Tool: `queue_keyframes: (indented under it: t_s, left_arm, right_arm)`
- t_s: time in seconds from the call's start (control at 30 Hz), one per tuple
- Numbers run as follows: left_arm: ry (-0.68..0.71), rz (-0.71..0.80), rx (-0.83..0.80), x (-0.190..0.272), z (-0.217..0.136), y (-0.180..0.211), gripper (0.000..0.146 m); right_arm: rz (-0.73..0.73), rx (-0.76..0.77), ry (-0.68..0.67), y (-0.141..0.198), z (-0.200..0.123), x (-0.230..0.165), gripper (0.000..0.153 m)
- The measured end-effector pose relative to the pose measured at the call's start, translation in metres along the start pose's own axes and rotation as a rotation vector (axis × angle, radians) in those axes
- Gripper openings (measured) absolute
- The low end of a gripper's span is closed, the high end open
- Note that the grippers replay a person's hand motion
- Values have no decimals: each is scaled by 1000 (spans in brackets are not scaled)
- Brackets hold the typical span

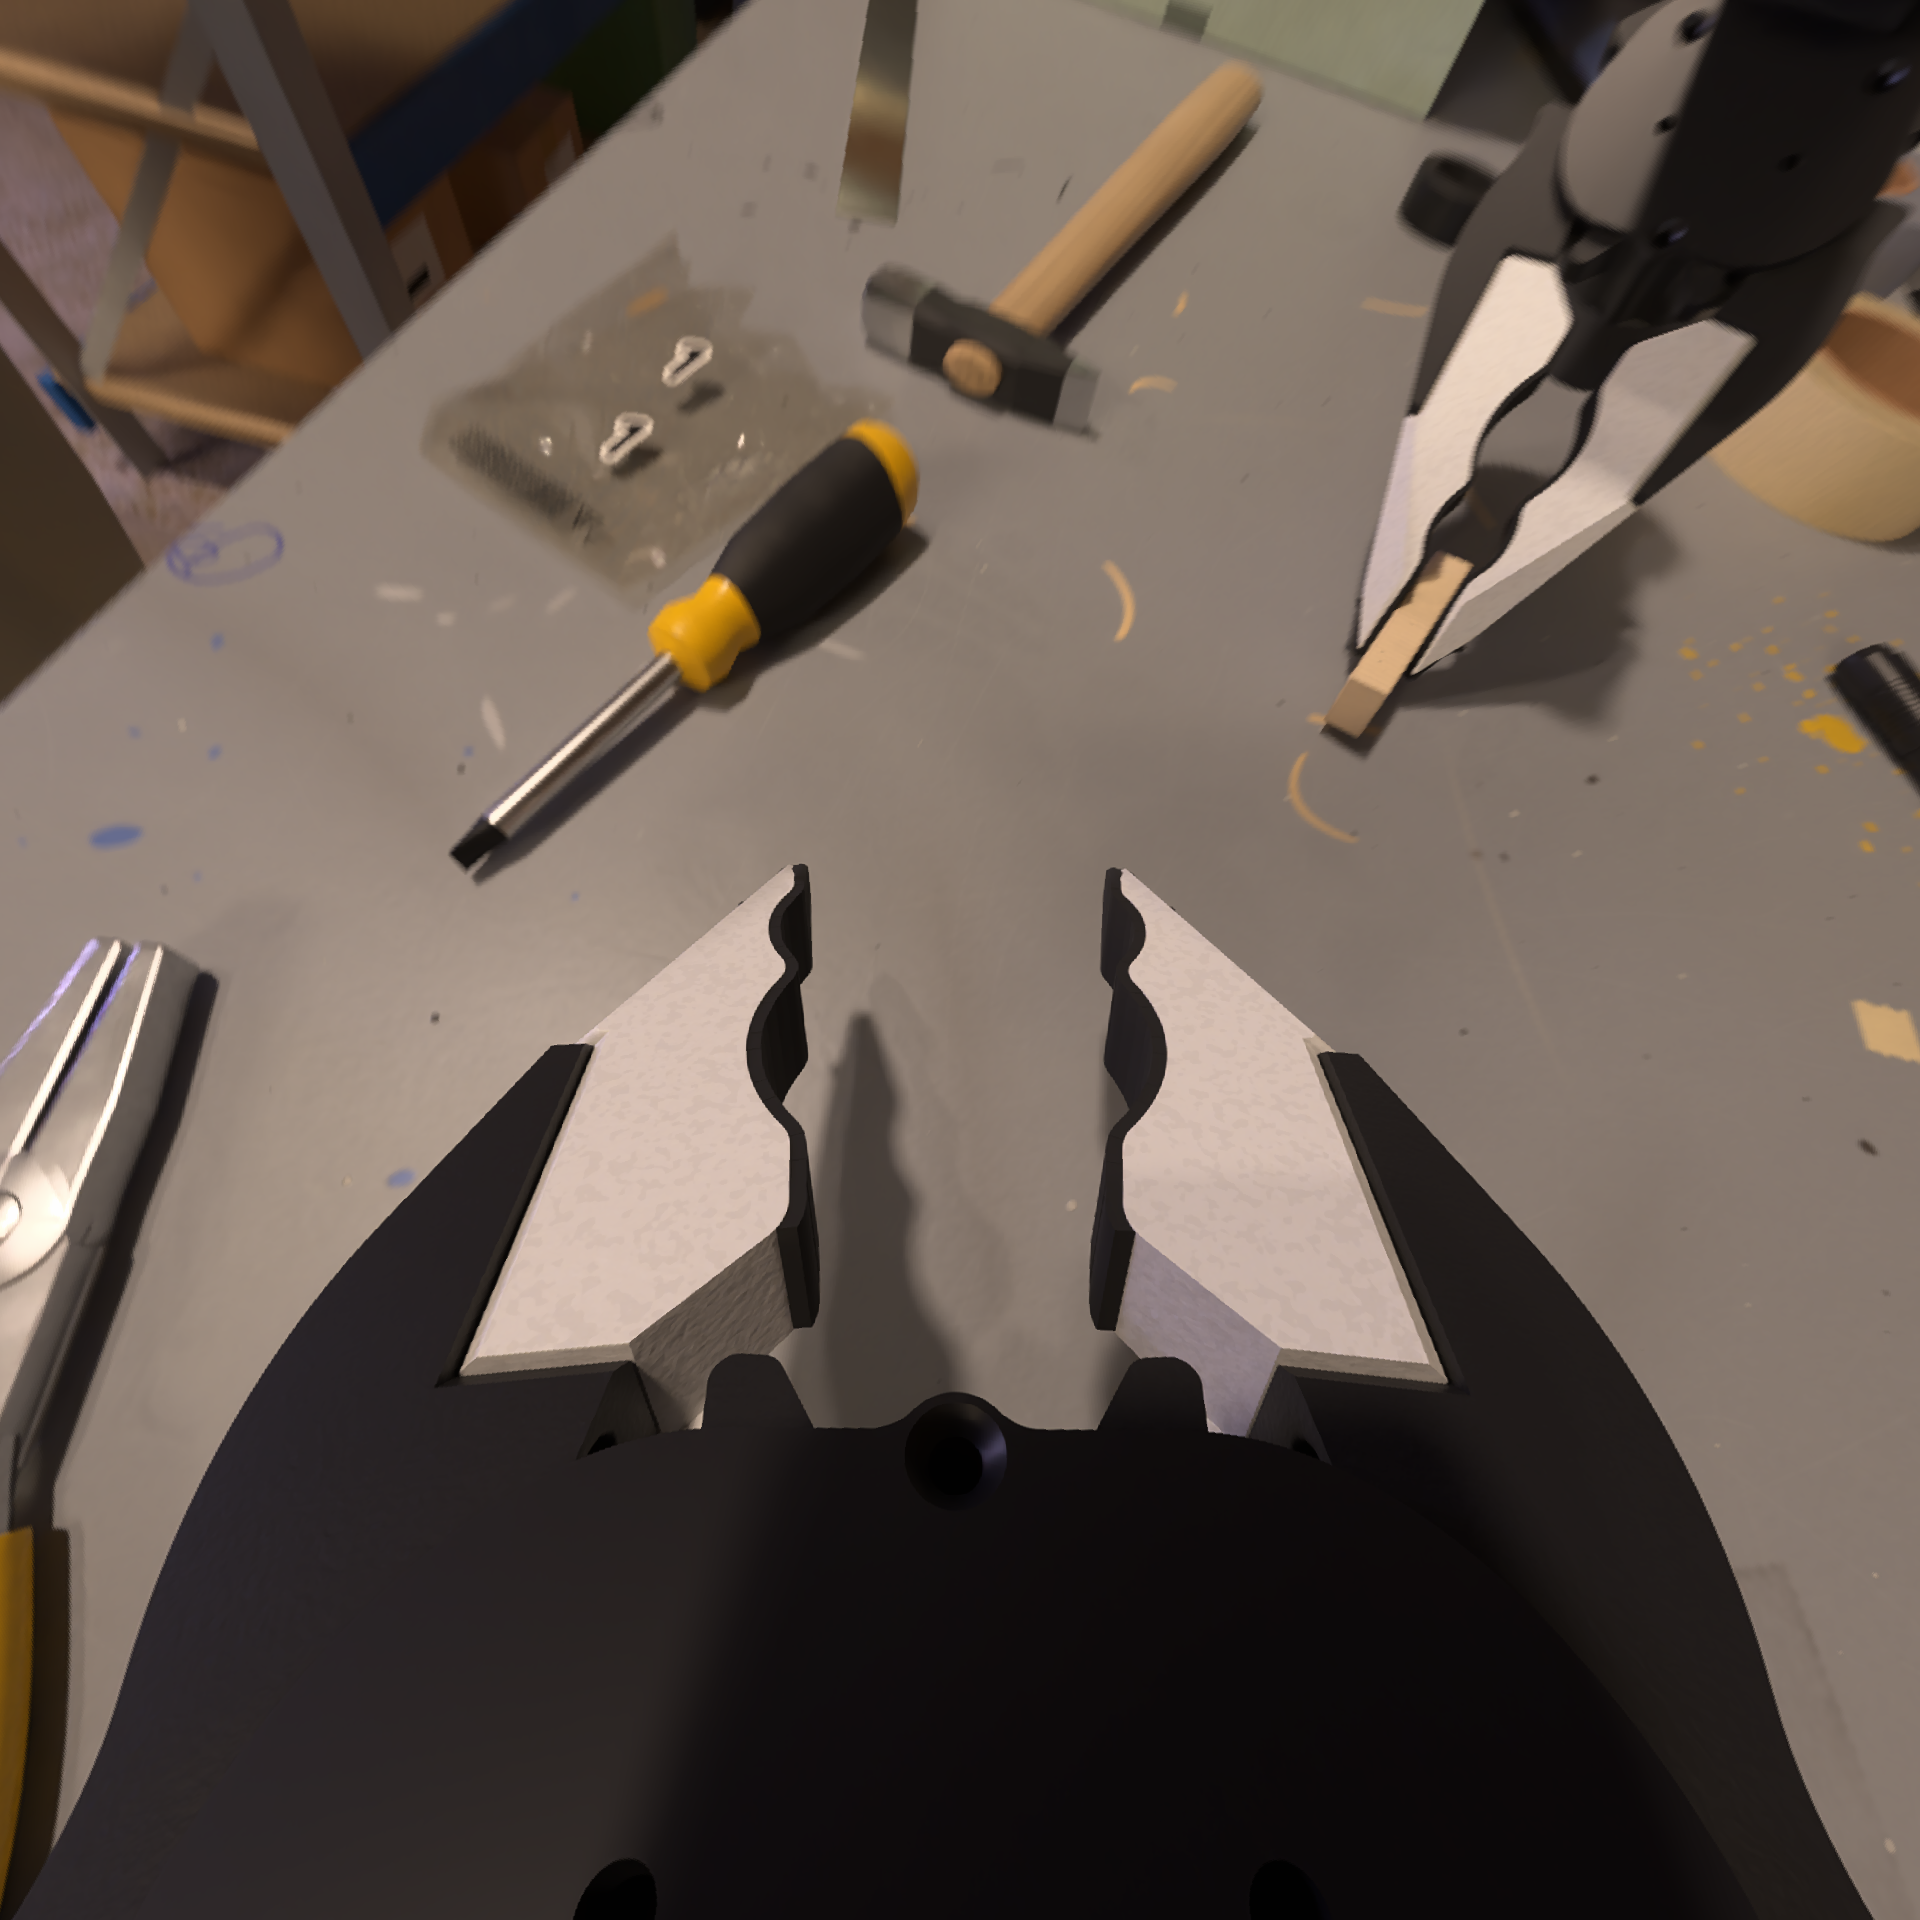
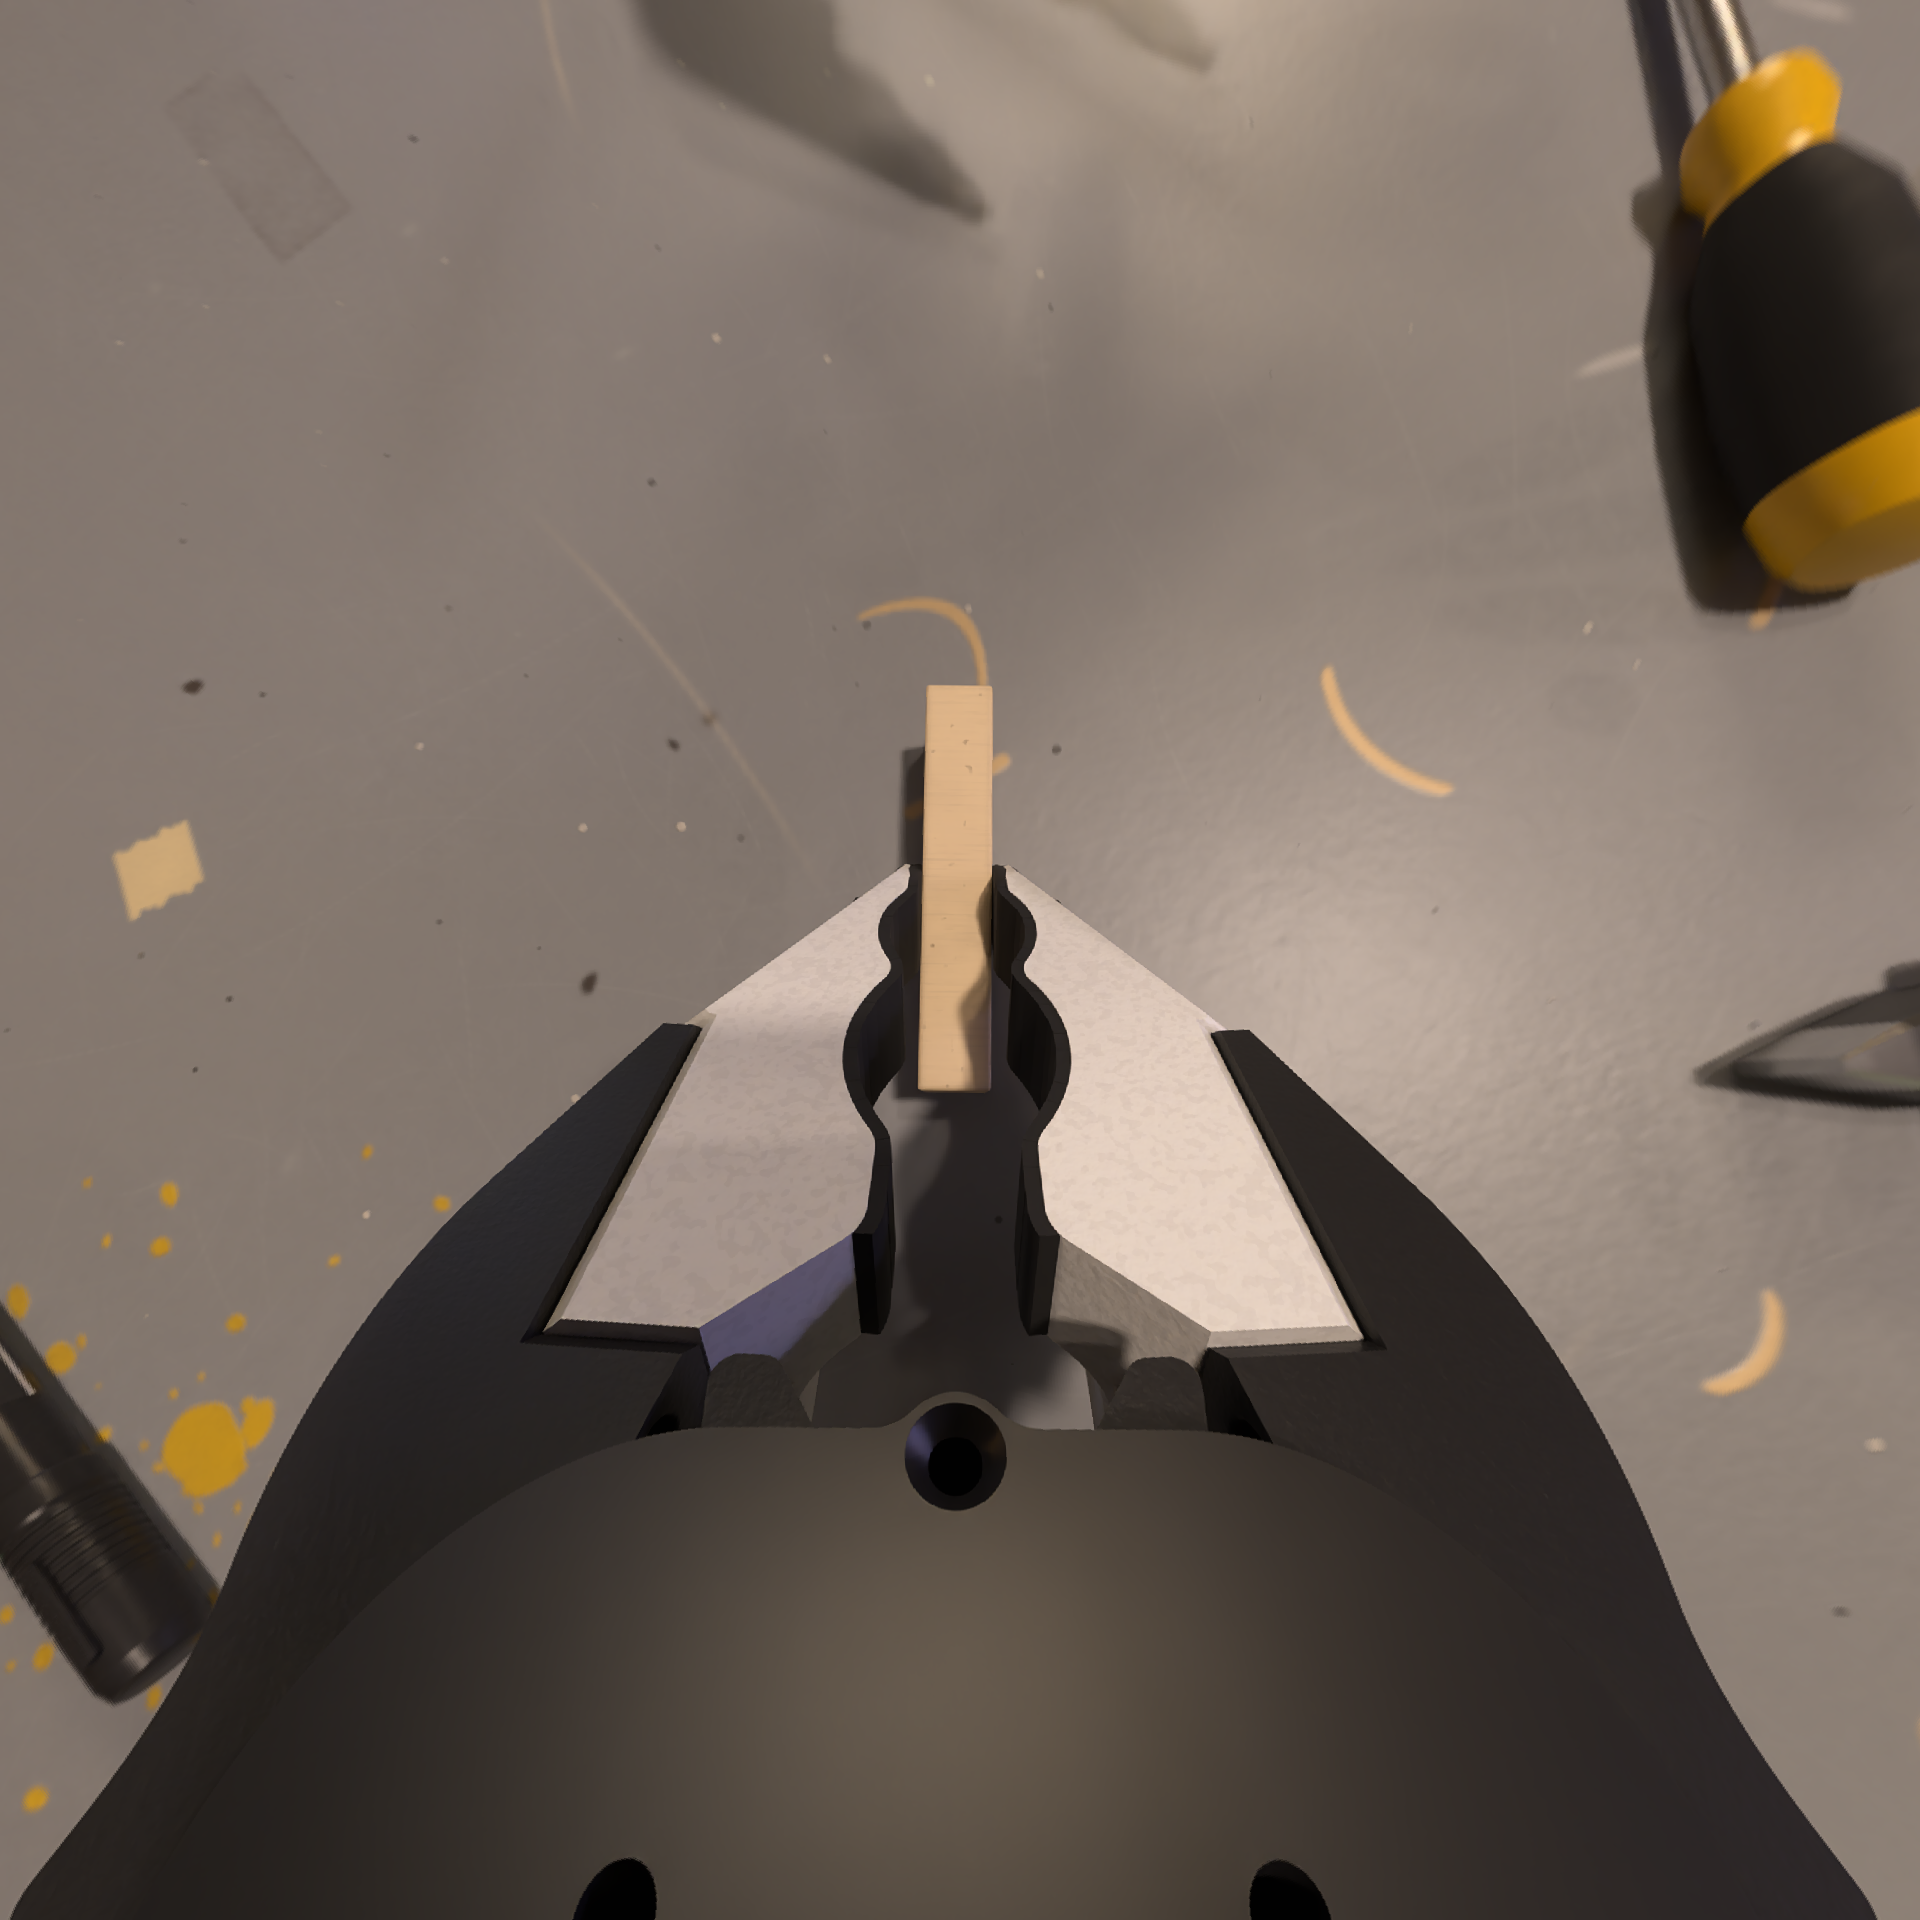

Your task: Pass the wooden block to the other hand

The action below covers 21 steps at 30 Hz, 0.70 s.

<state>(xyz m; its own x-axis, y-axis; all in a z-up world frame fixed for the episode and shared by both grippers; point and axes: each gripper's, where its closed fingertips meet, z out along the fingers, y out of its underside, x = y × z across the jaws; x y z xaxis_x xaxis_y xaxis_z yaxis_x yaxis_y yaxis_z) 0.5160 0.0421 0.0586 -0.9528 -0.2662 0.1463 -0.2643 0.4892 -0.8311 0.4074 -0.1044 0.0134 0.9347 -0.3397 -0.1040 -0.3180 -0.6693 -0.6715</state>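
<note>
The wooden block point(image 2: 956, 883) is a thin pale slat. My right gripper point(image 2: 954, 873) is shut on it, with the slat's far end sticking out past the fingertips. In the left wrist view the right gripper point(image 1: 1403, 649) points down at the far right, and the block point(image 1: 1387, 665) pokes out below its tips, at or just above the grey table point(image 1: 1039, 727). My left gripper point(image 1: 956, 878) is open and empty, low over the table, well short of the block and to its left.
A yellow-and-black screwdriver point(image 1: 727, 613) lies ahead left, also at the right wrist view's top right point(image 2: 1787, 343). A hammer point(image 1: 1049, 260) and a clear bag of small parts point(image 1: 634, 426) lie farther back. Pliers point(image 1: 62, 1195) at the left edge. A beige round container point(image 1: 1860, 416) and a black cylinder point(image 2: 73, 1527) are nearby.
</note>
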Motion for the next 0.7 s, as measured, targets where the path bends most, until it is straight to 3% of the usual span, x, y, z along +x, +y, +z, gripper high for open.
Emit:
queue_keyframes:
  t_s: [0.13,0.3,0.47,0.7]
  left_arm:
    - [68,81,118,32,-9,-29,61]
    - [322,69,181,102,3,-52,66]
    - [208,237,229,114,-1,-55,57]
    - [191,301,331,124,-24,-58,31]
  right_arm:
    - [-114,-3,-25,-27,-18,-2,12]
    - [-327,-55,-58,-87,-37,-6,12]
    - [-463,-101,-58,-136,-40,-22,12]
    - [-456,-130,-48,-152,-32,-34,12]
